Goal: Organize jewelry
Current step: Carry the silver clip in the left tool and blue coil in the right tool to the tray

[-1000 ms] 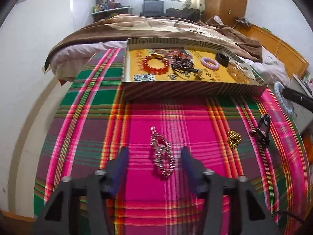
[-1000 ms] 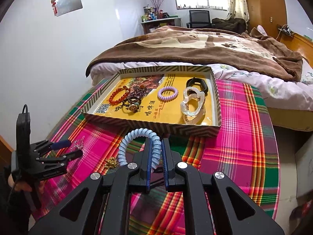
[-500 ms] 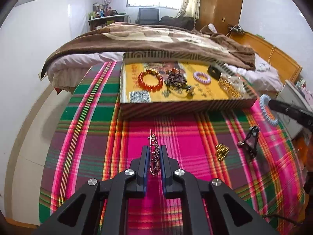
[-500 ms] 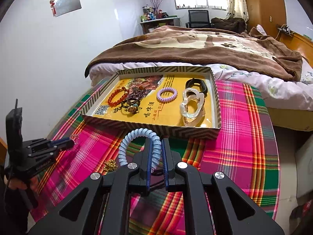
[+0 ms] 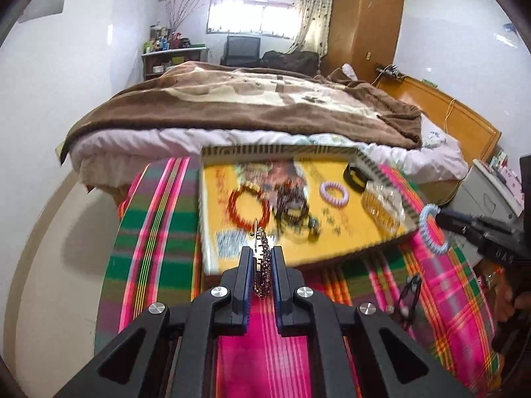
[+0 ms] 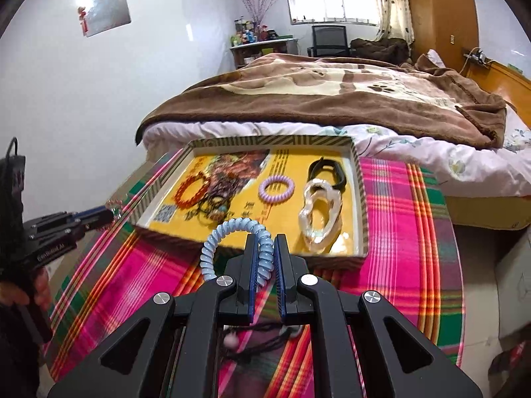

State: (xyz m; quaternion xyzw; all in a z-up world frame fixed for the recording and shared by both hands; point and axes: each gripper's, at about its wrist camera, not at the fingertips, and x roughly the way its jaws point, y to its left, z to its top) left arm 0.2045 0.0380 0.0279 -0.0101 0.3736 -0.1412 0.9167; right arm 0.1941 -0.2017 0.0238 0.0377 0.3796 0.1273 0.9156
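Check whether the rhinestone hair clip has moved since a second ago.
Yes. The rhinestone hair clip, which lay flat on the plaid cloth, is now clamped in the left hand-held gripper and carried toward the tray.

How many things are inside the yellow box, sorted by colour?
Orange-red: 1, bead bracelet
Purple: 1, coil hair tie
Black: 1, band
Clear pearly: 1, hair claw
Dark mixed: 1, tangled bead bunch
Total: 5 in the box
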